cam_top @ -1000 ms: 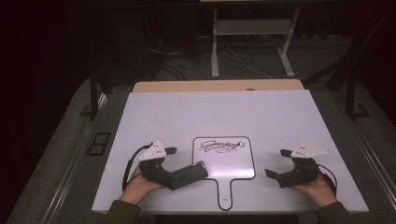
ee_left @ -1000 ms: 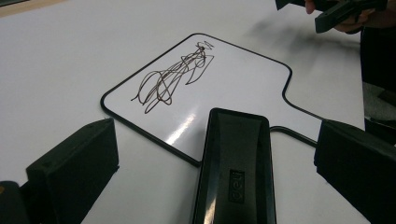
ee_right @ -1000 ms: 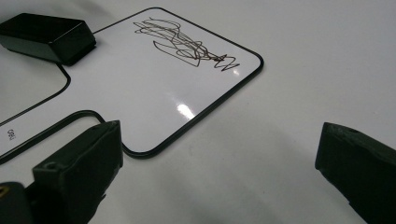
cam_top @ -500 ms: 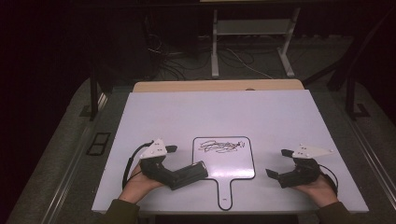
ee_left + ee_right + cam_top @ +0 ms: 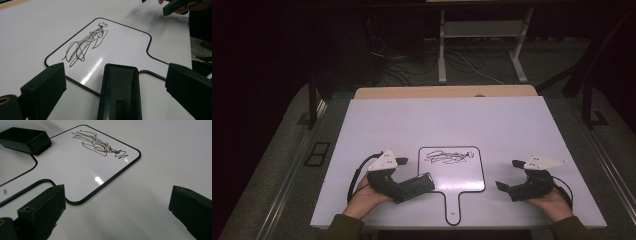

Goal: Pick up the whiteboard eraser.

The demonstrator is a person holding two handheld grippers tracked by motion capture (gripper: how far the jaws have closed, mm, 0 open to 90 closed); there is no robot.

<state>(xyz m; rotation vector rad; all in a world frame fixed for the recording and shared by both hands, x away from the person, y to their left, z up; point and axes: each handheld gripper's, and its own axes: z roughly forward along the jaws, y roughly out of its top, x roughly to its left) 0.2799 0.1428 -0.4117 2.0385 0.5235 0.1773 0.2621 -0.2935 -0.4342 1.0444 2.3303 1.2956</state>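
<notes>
The left gripper (image 5: pixel 412 172) lies low on the table in the person's left hand (image 5: pixel 367 197), its two black jaws spread wide apart and gripping nothing; between them, seen in the left gripper view, rests a black eraser (image 5: pixel 120 92), a smooth rectangular block with rounded corners and a slightly glossy top, touching neither jaw. The eraser's far end overlaps the near edge of a small whiteboard (image 5: pixel 120 47), a flat glossy white paddle with a thin black border, rounded corners and a short handle pointing back toward the person. Farther ahead of the jaws, on the board's upper half, sits a scribble (image 5: pixel 83 46), a tangle of thin dark looping pen lines, fully intact. Beyond the board's other side, the right gripper (image 5: pixel 507 174) rests in the right hand (image 5: pixel 552 200), its jaws likewise spread and empty, aimed at the board's corner from just beside it. Everything lies on a matte white table (image 5: pixel 437 120), with a dark floor and cables beyond. Judged from this, erasing has not begun: the eraser is not yet grasped, and what remains is to close on it, sweep it over the marks and clear the board
</notes>
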